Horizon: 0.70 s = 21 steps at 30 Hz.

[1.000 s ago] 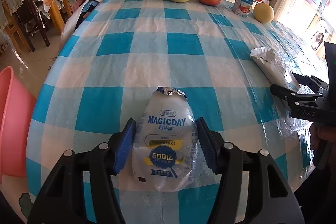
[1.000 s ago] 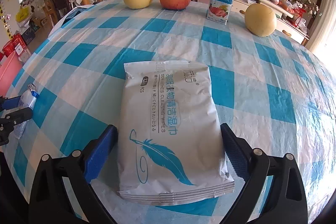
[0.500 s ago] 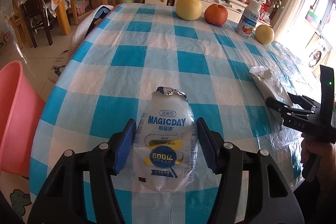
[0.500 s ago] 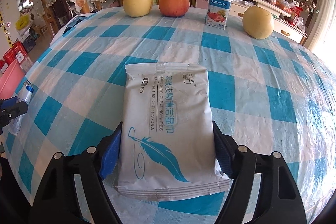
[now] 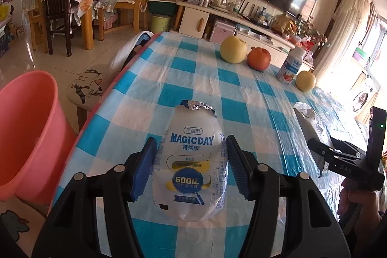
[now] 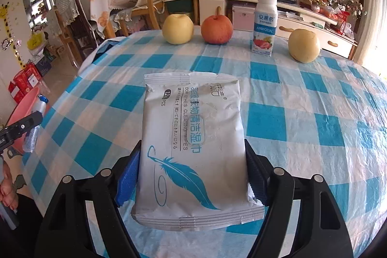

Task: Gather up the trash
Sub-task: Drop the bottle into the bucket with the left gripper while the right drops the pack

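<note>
we clamp the empty magicday bottle [image 5: 191, 168] in our left gripper [image 5: 191, 166] and the wipes pack [image 6: 193, 149] in our right gripper [image 6: 192, 173], both lifted off the checked table [image 6: 302, 113] so each can go to the pink bin [image 5: 26, 132] at nine o'clock.

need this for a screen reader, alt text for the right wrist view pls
The right gripper clamps a white wet-wipes pack with a blue feather print above a blue-checked tablecloth. Two yellow pears, a red apple and a yogurt bottle stand behind.

Right gripper [image 6: 191, 175] jaws closed onto the wipes pack [image 6: 193, 149], lifting it.
</note>
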Available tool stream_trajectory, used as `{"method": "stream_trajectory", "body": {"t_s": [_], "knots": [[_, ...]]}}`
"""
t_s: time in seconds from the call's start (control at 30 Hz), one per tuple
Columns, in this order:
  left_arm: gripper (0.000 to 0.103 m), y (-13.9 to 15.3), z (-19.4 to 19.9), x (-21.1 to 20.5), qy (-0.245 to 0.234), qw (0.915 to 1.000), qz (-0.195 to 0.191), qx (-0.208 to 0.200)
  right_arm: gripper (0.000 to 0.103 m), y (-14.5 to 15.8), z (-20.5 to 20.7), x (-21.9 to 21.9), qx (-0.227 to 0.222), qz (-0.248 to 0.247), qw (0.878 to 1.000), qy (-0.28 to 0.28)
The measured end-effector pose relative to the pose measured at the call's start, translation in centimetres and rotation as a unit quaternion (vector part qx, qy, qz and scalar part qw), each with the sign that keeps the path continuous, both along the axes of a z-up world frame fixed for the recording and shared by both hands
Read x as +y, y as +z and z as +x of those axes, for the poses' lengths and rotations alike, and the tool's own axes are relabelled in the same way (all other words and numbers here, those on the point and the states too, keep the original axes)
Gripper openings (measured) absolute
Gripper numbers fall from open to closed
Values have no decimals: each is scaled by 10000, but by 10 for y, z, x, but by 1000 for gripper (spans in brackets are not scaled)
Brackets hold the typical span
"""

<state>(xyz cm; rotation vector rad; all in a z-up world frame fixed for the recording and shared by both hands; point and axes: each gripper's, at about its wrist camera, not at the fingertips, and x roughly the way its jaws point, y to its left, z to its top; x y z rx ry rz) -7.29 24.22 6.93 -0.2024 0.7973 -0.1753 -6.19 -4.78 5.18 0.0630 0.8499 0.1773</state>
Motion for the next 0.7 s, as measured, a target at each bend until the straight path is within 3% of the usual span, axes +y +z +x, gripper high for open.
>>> {"method": "stream_trajectory", "body": {"t_s": [0.37, 0.7], "knots": [[60, 17, -13, 40, 489, 9964, -468, -502, 76, 36, -17, 60, -115, 639, 9954, 711], [60, 31, -33, 98, 1415, 9783, -1046, -1092, 76, 66, -21, 141, -29, 1185, 9812, 1523]]}}
